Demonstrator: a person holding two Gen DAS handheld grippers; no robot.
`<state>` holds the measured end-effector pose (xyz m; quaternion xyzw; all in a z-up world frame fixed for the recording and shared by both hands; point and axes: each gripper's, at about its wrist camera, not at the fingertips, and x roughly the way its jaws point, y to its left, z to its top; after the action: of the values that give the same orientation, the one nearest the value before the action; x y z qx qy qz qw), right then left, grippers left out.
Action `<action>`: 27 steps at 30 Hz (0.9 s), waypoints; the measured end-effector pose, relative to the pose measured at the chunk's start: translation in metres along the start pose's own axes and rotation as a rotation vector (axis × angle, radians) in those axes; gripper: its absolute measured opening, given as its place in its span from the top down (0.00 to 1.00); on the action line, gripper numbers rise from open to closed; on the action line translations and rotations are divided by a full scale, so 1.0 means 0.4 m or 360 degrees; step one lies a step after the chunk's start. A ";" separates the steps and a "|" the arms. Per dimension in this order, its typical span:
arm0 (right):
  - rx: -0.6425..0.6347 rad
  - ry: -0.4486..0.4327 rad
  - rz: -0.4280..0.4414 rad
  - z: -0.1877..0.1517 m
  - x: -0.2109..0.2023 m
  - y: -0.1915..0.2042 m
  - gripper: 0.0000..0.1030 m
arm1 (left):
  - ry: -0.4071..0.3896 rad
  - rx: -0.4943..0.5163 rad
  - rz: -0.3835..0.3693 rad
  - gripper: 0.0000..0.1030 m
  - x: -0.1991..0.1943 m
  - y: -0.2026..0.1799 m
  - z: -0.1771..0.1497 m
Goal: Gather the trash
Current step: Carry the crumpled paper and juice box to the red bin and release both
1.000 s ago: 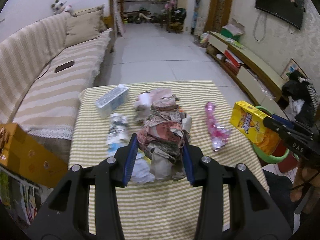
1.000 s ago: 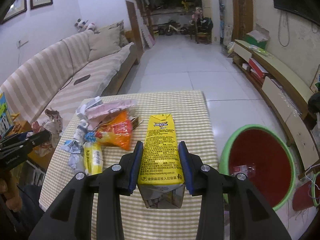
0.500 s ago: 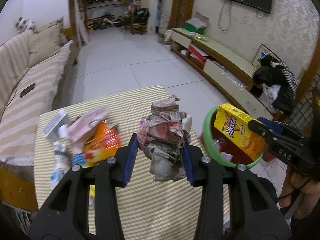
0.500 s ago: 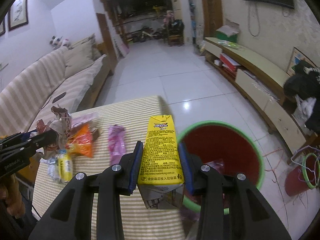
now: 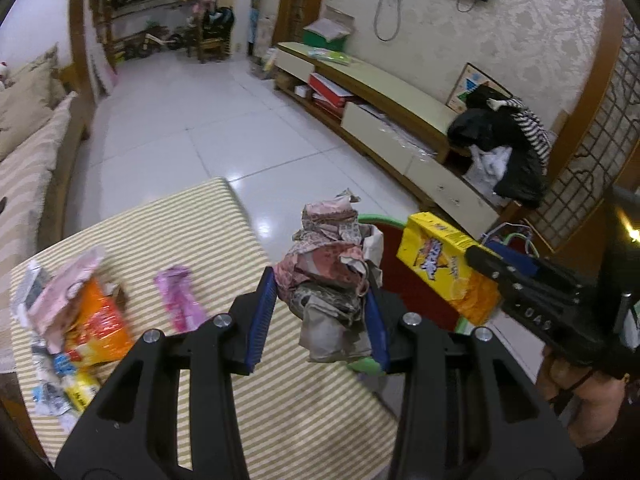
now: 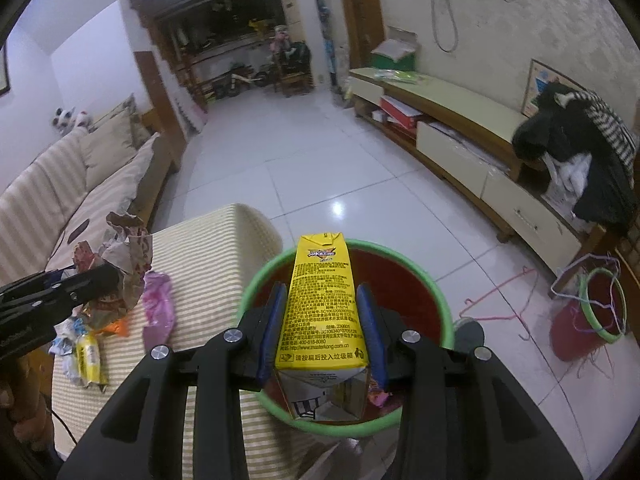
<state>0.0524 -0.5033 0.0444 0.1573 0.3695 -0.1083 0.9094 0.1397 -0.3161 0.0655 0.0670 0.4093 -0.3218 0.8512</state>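
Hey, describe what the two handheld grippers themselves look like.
Both grippers, left and right, are matte black plastic with slotted arms, silver screw heads, and ribbed blue fingers. The right one's side carries embossed lettering. Bare hands hold them; no sleeves are visible.

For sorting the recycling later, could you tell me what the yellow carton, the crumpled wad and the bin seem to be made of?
Yellow carton, held by the right gripper: coated paperboard, probably, given its slight sheen, printed text and folded base seams.
Crumpled wad, held by the left gripper: looks like matte printed paper, with sharp creases and torn edges.
Bin: likely moulded plastic, with a smooth green rim and red inside.
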 end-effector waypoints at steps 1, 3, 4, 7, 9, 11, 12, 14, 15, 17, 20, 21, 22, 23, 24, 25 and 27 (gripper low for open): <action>0.0016 0.0004 -0.0004 -0.001 0.005 -0.010 0.65 | 0.0010 0.0003 -0.0021 0.61 0.010 -0.009 0.005; 0.0040 0.0012 -0.0009 -0.005 0.015 -0.031 0.65 | 0.0032 0.0004 -0.0054 0.61 0.032 -0.026 0.015; 0.0046 0.0016 -0.0009 -0.006 0.021 -0.034 0.65 | 0.0039 0.0011 -0.0057 0.61 0.042 -0.034 0.019; 0.0065 0.0031 -0.0015 -0.012 0.036 -0.047 0.65 | 0.0064 0.0033 -0.0077 0.61 0.070 -0.062 0.031; 0.0075 0.0049 -0.0016 -0.014 0.051 -0.058 0.65 | 0.0078 0.0053 -0.0081 0.61 0.087 -0.077 0.033; 0.0077 0.0059 -0.0019 -0.018 0.061 -0.063 0.65 | 0.0089 0.0066 -0.0082 0.61 0.102 -0.088 0.035; 0.0075 0.0063 -0.0021 -0.018 0.065 -0.064 0.65 | 0.0099 0.0075 -0.0083 0.61 0.112 -0.094 0.036; 0.0071 0.0076 -0.0021 -0.017 0.077 -0.067 0.65 | 0.0115 0.0084 -0.0088 0.61 0.126 -0.101 0.037; 0.0070 0.0081 -0.0022 -0.017 0.082 -0.067 0.65 | 0.0123 0.0089 -0.0091 0.60 0.133 -0.103 0.036; 0.0069 0.0095 -0.0021 -0.018 0.094 -0.067 0.65 | 0.0138 0.0096 -0.0098 0.60 0.145 -0.105 0.040; 0.0057 0.0106 -0.0030 -0.020 0.107 -0.065 0.65 | 0.0154 0.0098 -0.0101 0.59 0.162 -0.110 0.042; 0.0053 0.0114 -0.0035 -0.021 0.111 -0.064 0.65 | 0.0157 0.0096 -0.0102 0.57 0.166 -0.110 0.042; 0.0051 0.0118 -0.0041 -0.021 0.114 -0.065 0.65 | 0.0159 0.0092 -0.0100 0.57 0.169 -0.109 0.042; 0.0050 0.0121 -0.0046 -0.022 0.116 -0.066 0.65 | 0.0161 0.0088 -0.0099 0.52 0.172 -0.107 0.043; 0.0048 0.0132 -0.0049 -0.023 0.121 -0.066 0.65 | 0.0165 0.0081 -0.0100 0.41 0.176 -0.104 0.046; 0.0049 0.0138 -0.0050 -0.025 0.124 -0.068 0.64 | 0.0166 0.0071 -0.0099 0.35 0.179 -0.102 0.045; 0.0053 0.0139 -0.0061 -0.027 0.126 -0.066 0.64 | 0.0151 0.0048 -0.0090 0.23 0.182 -0.097 0.049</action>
<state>0.0726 -0.5279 -0.0039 0.1699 0.4099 -0.1248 0.8874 0.1626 -0.3898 0.0303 0.0833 0.4461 -0.3484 0.8202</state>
